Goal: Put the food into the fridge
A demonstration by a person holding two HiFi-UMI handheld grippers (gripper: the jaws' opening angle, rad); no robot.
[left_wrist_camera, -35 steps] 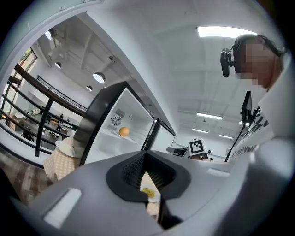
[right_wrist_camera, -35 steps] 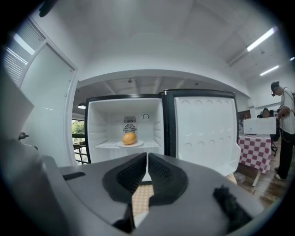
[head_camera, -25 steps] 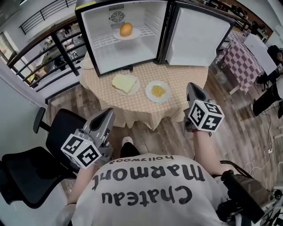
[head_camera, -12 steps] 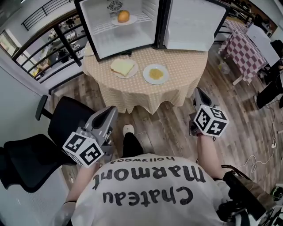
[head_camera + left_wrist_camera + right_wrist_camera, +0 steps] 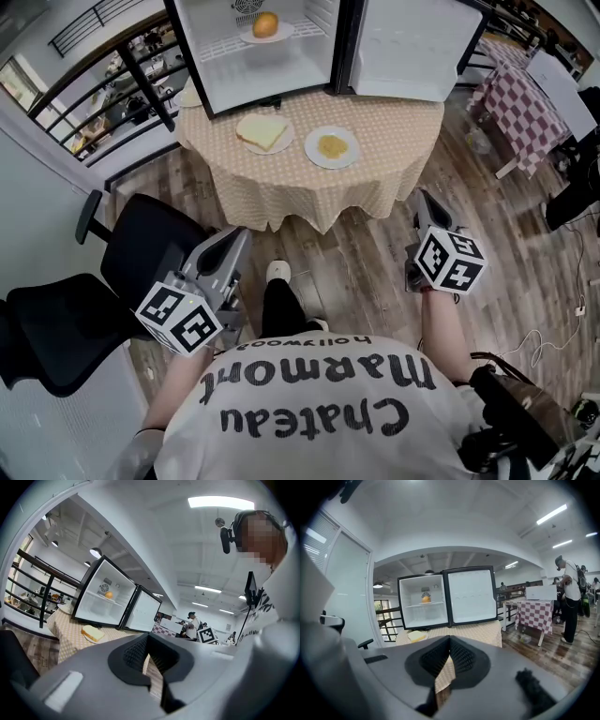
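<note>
The small fridge stands open on the round table, with a plate holding an orange food on its shelf. On the tablecloth in front lie a plate with bread and a plate with yellow food. My left gripper and right gripper hang over the wooden floor, well short of the table. Both are shut with nothing in them. The left gripper view shows the fridge and bread far off. In its own view the right gripper points at the fridge.
A black office chair stands close on my left. The fridge door swings open to the right. A black railing runs behind the table at the left; a checkered table and a standing person are at the right.
I have backed away from the table: the table and fridge have slid up and grown smaller in the head view. Both grippers stay shut and empty.
</note>
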